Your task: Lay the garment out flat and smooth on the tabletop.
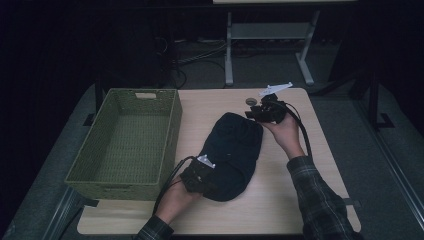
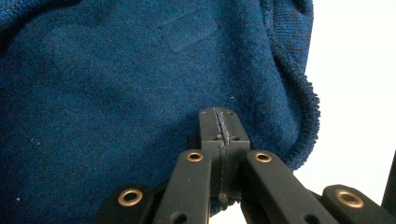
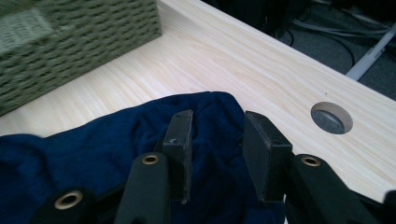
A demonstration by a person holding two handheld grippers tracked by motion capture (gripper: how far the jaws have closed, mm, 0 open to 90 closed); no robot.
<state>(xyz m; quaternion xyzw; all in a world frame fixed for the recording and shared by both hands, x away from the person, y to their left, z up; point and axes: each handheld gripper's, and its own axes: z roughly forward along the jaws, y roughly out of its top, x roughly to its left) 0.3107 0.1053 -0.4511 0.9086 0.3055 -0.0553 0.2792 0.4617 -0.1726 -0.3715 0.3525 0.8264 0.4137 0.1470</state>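
A dark blue knitted garment (image 1: 232, 150) lies bunched in the middle of the light wooden table (image 1: 295, 200). At its near left edge my left gripper (image 1: 201, 174) is shut, and in the left gripper view a thin fold of the blue garment (image 2: 116, 93) is pinched between the closed pads of my left gripper (image 2: 219, 119). My right gripper (image 1: 257, 112) hovers over the garment's far end. Its jaws stand apart in the right gripper view, where my right gripper (image 3: 217, 126) has nothing pressed between its pads and the blue garment (image 3: 93, 144) lies just beneath.
A green woven basket (image 1: 170, 135) stands on the table's left side, empty inside, and its wall (image 3: 70, 46) appears in the right gripper view. A round cable hole (image 1: 250, 101) sits near the far edge, beside the right gripper. Bare wood lies to the right and front.
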